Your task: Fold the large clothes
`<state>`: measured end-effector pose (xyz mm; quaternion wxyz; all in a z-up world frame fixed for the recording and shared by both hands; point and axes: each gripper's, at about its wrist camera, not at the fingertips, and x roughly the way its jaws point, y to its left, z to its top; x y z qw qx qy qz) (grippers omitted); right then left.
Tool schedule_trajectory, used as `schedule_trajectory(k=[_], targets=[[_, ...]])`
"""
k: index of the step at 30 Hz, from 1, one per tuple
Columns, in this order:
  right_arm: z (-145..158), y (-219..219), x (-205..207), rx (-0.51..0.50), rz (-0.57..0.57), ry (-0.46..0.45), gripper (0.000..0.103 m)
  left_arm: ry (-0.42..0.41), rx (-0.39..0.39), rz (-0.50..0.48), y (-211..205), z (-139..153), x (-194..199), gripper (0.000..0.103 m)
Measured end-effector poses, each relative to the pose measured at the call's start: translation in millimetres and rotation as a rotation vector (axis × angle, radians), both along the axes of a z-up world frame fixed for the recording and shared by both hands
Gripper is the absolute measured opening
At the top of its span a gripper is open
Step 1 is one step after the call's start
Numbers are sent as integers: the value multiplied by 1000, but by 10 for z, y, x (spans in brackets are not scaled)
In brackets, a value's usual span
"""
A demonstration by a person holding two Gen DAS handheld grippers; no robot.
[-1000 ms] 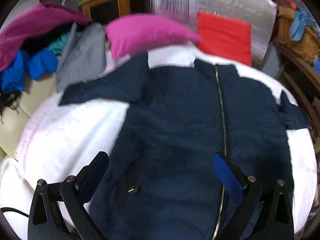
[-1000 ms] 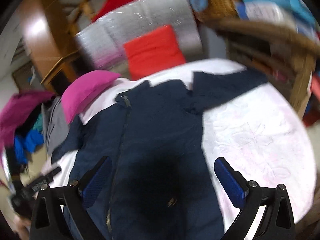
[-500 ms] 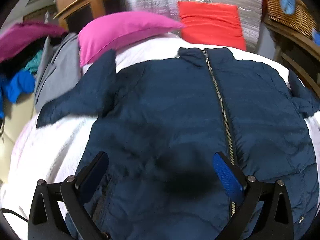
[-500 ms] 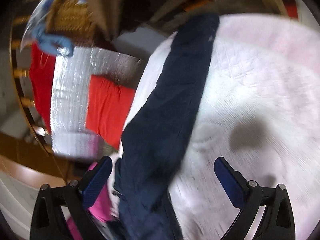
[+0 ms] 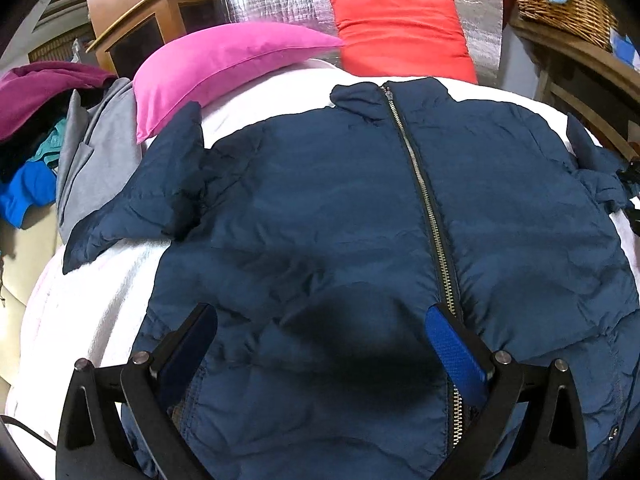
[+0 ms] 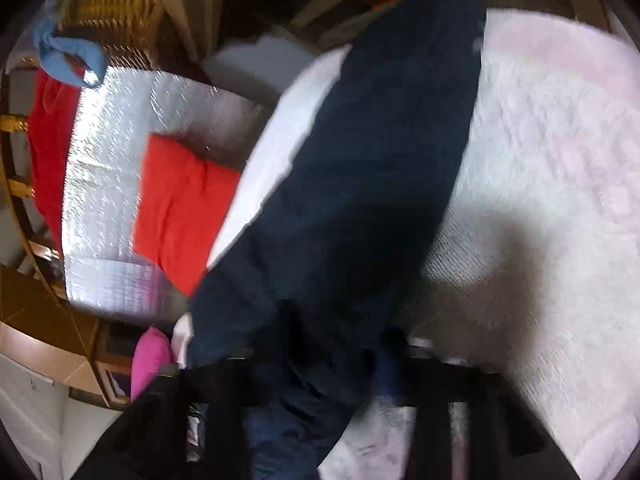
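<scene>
Two grippers work a navy jacket [image 5: 340, 216] spread across the frame's centre on a white bedspread [image 5: 84, 300]. The left gripper [image 5: 320, 344] hovers spread wide above its hem; the right gripper [image 6: 316, 364] looks clamped on a sleeve [image 6: 372, 152], though blurred.

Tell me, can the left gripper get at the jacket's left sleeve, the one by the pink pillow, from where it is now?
Probably yes. The left gripper hangs open over the navy jacket, and the sleeve lies uncovered on the white bedspread with nothing on top; the pink pillow sits beyond it.
</scene>
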<state>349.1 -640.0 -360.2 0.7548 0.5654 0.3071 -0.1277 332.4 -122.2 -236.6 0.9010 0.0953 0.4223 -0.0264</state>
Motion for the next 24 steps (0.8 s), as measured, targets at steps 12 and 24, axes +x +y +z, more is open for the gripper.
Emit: schedule_trajectory(k=[12, 24], targets=[[1095, 945, 3, -183, 162, -261, 18, -47, -61, 73, 147, 152, 58, 103], [534, 2371, 119, 64, 411, -99, 55, -65, -79, 125, 419, 200, 52, 103]])
